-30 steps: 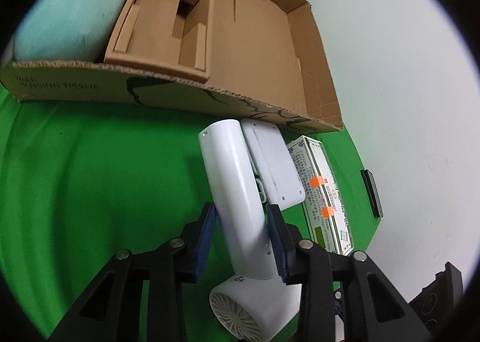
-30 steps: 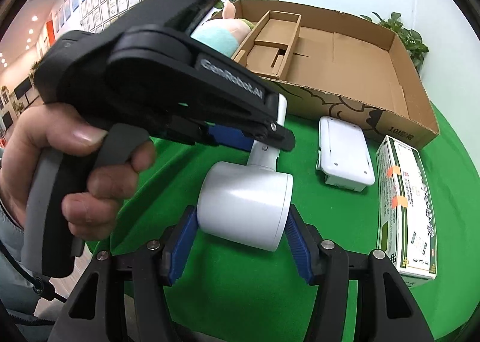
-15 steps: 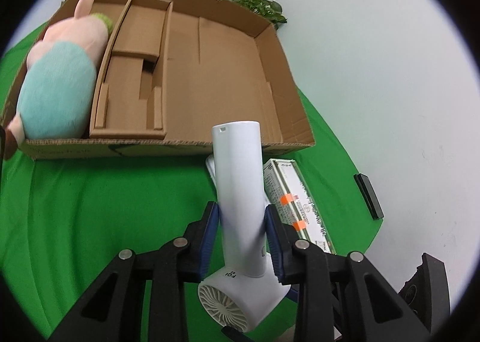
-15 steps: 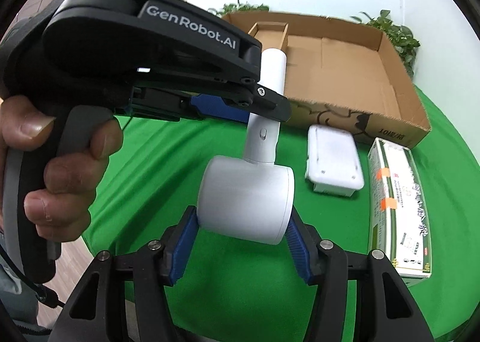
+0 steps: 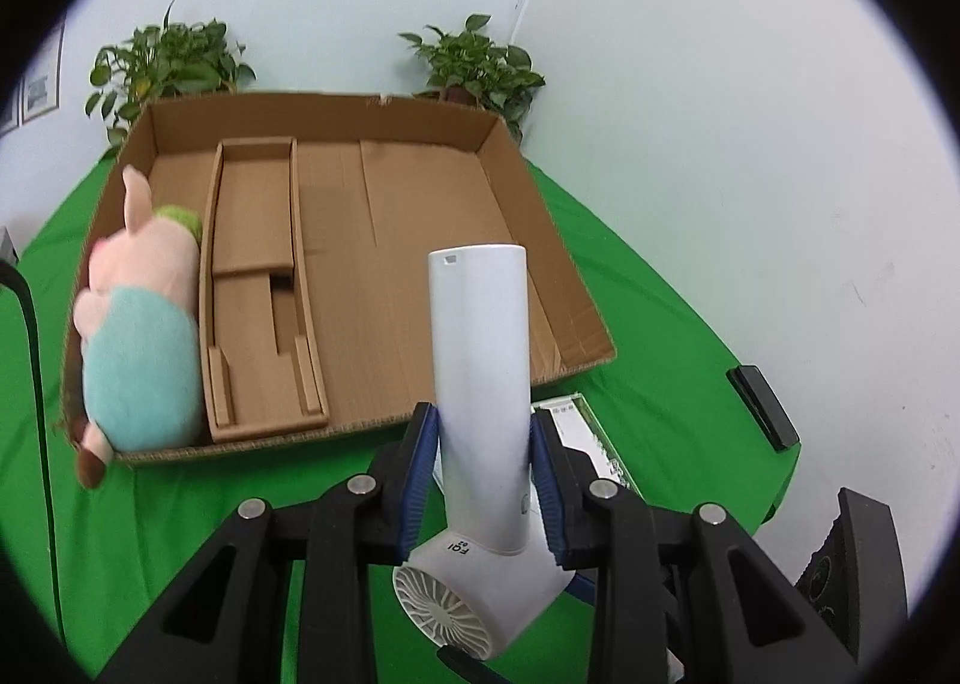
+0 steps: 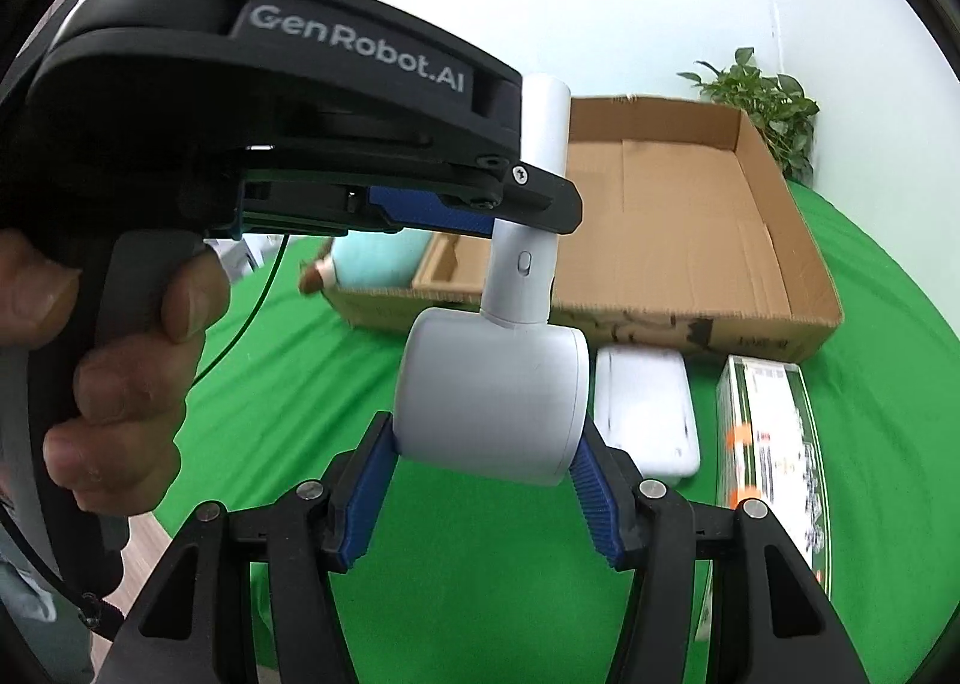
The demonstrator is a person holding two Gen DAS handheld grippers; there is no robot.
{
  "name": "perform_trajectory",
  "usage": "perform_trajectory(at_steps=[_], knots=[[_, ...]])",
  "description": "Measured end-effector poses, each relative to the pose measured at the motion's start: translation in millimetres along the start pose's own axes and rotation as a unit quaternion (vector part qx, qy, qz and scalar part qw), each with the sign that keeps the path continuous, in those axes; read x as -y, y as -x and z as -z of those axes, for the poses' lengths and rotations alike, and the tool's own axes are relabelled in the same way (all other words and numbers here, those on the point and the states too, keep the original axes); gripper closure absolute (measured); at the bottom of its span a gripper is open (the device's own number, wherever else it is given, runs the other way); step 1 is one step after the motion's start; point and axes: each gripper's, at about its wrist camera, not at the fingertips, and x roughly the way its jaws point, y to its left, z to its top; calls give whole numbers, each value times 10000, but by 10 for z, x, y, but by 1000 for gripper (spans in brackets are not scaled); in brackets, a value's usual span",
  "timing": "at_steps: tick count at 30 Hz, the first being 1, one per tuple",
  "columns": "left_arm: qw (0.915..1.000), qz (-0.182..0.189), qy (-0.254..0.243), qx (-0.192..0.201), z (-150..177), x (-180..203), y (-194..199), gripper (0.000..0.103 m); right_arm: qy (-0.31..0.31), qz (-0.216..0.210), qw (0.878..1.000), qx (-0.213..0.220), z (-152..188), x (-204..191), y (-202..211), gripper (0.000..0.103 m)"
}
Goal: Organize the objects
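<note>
A green cloth (image 5: pixel 198 516) covers the table, with pale walls and 2 potted plants (image 5: pixel 474 63) behind. The landmark is the open cardboard box (image 5: pixel 414 240) on this cloth.

The left gripper (image 5: pixel 483 474) holds the handle of the white hair dryer (image 5: pixel 480 360), its blue pads pressed on both sides. The right gripper (image 6: pixel 485 480) holds the dryer's round head (image 6: pixel 492 396), its jaws closed on the 2 ends of the barrel. So both grippers carry 1 object together.

1 second ago the dryer lay on the cloth in front of the box, touching the white flat case (image 6: pixel 648 414). Now it is lifted clear of the cloth, handle pointing up, and hangs just in front of the box's near wall. The left view has also risen, so the whole box floor is visible.

Inside the box, a plush pig (image 5: pixel 141 336) lies along the left wall, beside a cardboard insert (image 5: pixel 258 288). The right part of the box floor is free. The white case and a printed carton (image 6: pixel 774 444) remain on the cloth in front of the box.

The pickup seems finished; the next step is probably carrying the dryer over the near wall into the free part.
</note>
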Motion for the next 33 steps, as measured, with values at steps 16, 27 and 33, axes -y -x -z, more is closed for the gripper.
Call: perform_trajectory(at_steps=[16, 27, 33], knots=[[9994, 49, -312, 135, -541, 22, -67, 73, -224, -67, 9991, 345, -557, 219, -58, 49], [9990, -82, 79, -438, -934, -455, -840, 73, -588, -437, 9943, -770, -1086, 684, -911, 49], [9966, -169, 30, -810, -979, -623, -1242, 72, -687, -523, 9891, -1192, -1198, 855, -1366, 49]])
